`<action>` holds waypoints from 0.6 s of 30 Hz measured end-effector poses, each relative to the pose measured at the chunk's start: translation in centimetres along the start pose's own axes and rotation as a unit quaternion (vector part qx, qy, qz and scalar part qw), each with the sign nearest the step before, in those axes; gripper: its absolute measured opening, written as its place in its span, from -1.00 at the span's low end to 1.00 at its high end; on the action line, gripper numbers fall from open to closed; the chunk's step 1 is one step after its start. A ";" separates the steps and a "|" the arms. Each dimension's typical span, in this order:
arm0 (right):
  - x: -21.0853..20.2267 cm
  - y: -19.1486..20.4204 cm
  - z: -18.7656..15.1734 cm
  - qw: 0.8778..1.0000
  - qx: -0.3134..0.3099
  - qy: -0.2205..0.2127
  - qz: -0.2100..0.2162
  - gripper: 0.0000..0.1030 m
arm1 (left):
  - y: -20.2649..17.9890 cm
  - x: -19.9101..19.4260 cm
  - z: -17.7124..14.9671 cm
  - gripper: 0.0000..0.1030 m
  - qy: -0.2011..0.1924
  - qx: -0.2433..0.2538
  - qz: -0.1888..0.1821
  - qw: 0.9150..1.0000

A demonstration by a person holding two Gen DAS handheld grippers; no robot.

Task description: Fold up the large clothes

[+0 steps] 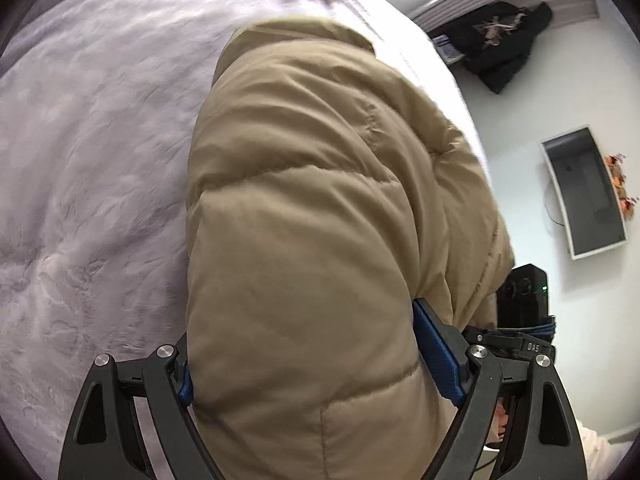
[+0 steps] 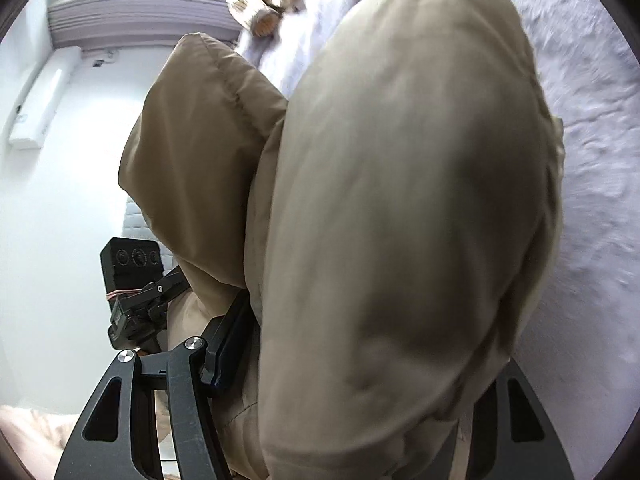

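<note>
Tan puffer jacket point(image 1: 304, 208) above the bed point(image 1: 92, 152). Left gripper point(image 1: 316, 360) and right gripper point(image 2: 360, 360) each clamp 1 thick padded fold. Likely light, soft, slippery; grip quilted seams.

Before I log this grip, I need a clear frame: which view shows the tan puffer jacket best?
The left wrist view: the tan puffer jacket is sharp, quilting visible, between the left gripper fingers. The right wrist view shows it blurred, filling the frame at the right gripper.

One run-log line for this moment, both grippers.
stage: mid-fold | left gripper: shut on tan puffer jacket | right gripper: shut on tan puffer jacket | jacket lifted above lilac bedspread
</note>
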State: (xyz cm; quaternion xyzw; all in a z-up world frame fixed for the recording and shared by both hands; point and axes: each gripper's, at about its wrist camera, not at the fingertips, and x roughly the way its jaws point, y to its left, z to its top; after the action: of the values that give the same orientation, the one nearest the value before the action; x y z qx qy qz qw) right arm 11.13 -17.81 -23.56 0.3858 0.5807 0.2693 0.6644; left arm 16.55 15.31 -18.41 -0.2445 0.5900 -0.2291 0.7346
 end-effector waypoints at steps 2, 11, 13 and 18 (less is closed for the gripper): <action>1.3 -0.9 0.0 1.000 0.009 0.010 -0.022 0.34 | 0.5 0.9 -0.6 0.73 -0.003 0.005 0.007 1.000; -3.2 -0.1 -0.7 0.993 0.016 0.004 -0.119 0.42 | -0.7 2.3 -1.4 0.82 -0.018 0.011 0.043 0.999; -4.7 0.8 -1.1 0.988 0.011 -0.012 -0.156 0.42 | -0.8 2.4 -1.1 0.83 -0.020 0.009 0.050 0.999; -9.3 3.6 -1.3 0.969 -0.013 -0.069 -0.236 0.26 | -2.2 2.8 -1.2 0.84 -0.023 0.017 0.071 0.997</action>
State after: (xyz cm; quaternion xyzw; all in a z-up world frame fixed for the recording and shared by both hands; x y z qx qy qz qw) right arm 8.48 -23.06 -15.41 0.2471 0.6044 0.0854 0.7526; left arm 15.80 11.73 -19.41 -0.1944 0.5851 -0.1806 0.7663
